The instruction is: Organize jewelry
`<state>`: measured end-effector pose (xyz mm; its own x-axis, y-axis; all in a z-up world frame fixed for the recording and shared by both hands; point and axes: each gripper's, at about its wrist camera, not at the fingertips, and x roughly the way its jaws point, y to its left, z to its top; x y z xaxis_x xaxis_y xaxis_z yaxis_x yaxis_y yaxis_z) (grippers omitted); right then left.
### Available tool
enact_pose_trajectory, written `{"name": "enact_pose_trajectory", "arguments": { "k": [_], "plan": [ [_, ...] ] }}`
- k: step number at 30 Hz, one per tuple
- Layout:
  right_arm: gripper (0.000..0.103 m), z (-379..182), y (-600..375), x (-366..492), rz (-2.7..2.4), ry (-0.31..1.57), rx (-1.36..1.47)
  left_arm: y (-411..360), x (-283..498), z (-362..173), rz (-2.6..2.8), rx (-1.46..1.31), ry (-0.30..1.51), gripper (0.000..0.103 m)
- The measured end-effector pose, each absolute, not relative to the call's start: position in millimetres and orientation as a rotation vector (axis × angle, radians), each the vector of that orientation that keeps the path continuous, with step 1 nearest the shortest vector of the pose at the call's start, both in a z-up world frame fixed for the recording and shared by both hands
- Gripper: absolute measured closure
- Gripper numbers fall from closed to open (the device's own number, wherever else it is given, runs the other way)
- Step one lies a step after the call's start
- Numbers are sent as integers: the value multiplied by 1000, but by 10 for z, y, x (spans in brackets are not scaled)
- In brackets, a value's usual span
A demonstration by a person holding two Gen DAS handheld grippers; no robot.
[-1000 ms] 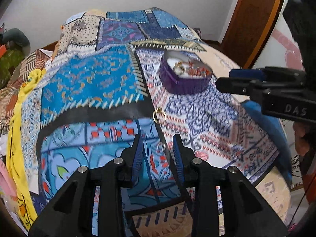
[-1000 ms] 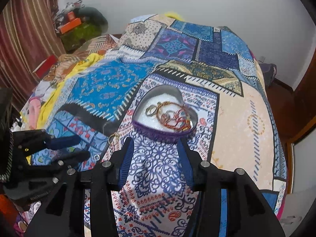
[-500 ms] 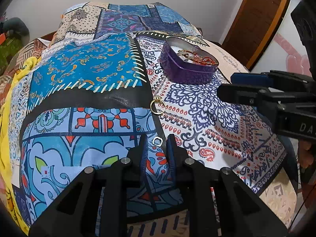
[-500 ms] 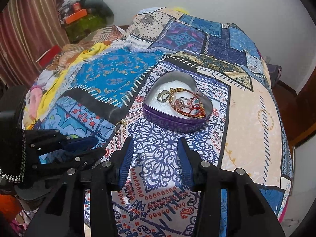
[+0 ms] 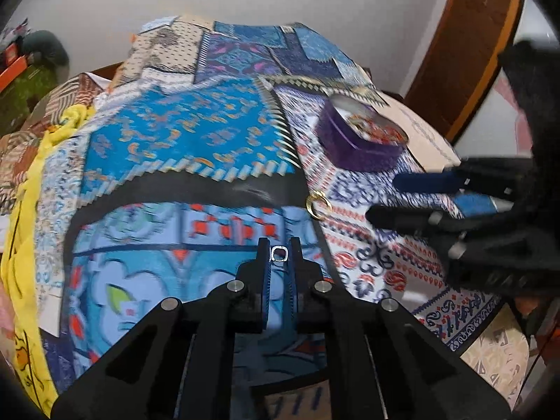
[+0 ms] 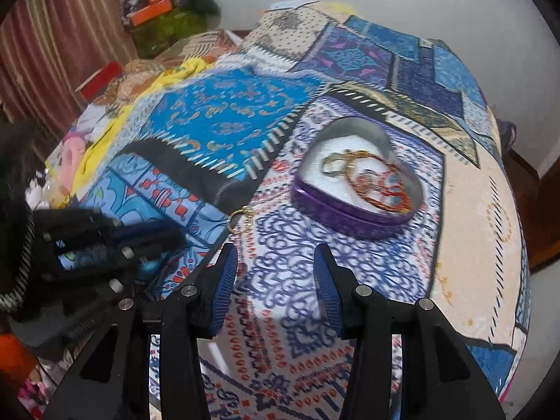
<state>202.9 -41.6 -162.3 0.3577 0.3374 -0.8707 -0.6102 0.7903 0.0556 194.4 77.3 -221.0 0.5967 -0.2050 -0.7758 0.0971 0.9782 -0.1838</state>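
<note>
We have just closed our left gripper on a small silver ring: half a second ago the ring lay on the patchwork bedspread just beyond the fingertips with the fingers apart, and now it sits pinched between the two blue pads, near their tips and clear of the cloth. We judge that the pick-up has gone well and that this ring is ready to be carried to the purple heart-shaped tin, which stands open on the bedspread, ahead and to the right of the left gripper and well apart from it. The tin already holds a tangle of gold and red pieces on a white lining. A second ring, a gold ring, lies on the bedspread between the left gripper and the tin, so it appears to be the next piece to collect. Our right gripper hovers empty with its fingers spread wide, pointing toward the tin, with the gold ring just beyond its left fingertip.
</note>
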Motion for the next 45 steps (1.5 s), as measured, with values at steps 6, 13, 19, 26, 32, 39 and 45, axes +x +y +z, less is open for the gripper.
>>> {"name": "enact_pose_trajectory", "arguments": {
  "k": [6,13,19,26,32,39,45],
  "plan": [
    [61,-1715,-155,2058,686,1069,-373,947,1938,-2121,-153,-139,880,95],
    [61,-1835,0,2159,691,1076,-412,1024,1942,-2080,-154,-142,850,95],
    [70,-1887,32,2146,706,1051,-427,1024,1962,-2080,-162,-149,849,95],
    [97,-1842,17,2130,700,1062,-410,1003,1961,-2048,-162,-156,842,95],
    [98,-1724,-162,2114,682,1043,-352,929,1959,-1913,-163,-133,816,95],
    [88,-1702,-158,2117,735,1120,-327,892,1912,-1855,-158,-137,809,95],
    [77,-1846,60,2122,745,1117,-413,935,1892,-1901,-149,-136,827,95]
  ]
}}
